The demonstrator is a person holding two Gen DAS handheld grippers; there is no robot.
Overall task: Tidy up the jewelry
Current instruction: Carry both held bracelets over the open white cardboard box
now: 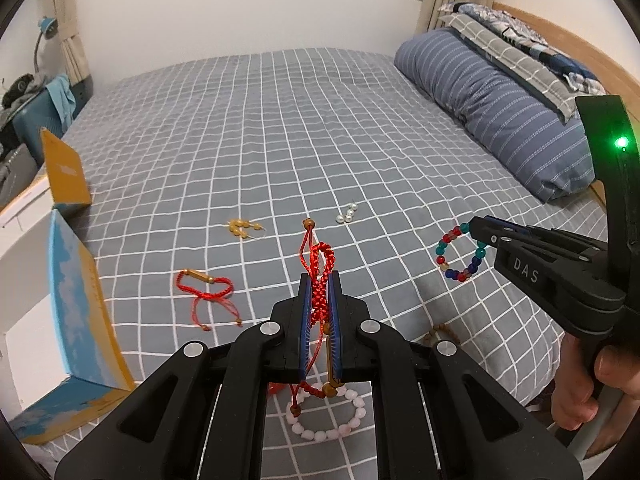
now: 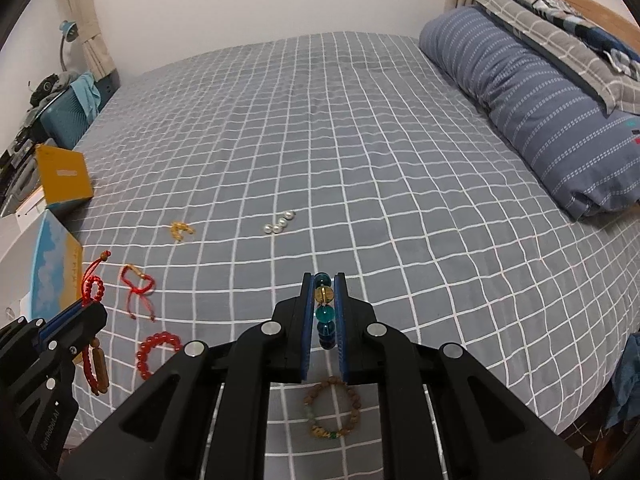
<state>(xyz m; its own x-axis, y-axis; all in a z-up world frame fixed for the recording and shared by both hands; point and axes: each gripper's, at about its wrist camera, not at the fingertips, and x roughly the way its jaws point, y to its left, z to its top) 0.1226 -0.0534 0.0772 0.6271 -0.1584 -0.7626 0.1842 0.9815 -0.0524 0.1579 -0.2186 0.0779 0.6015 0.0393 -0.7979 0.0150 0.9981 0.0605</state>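
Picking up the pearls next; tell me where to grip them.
Both grippers are full now. The pearls lie loose in a short diagonal row on the sheet. Come from above, jaws across the row, and pinch its middle.

A grey checked bed fills the white-walled room, striped pillow by a wooden headboard.
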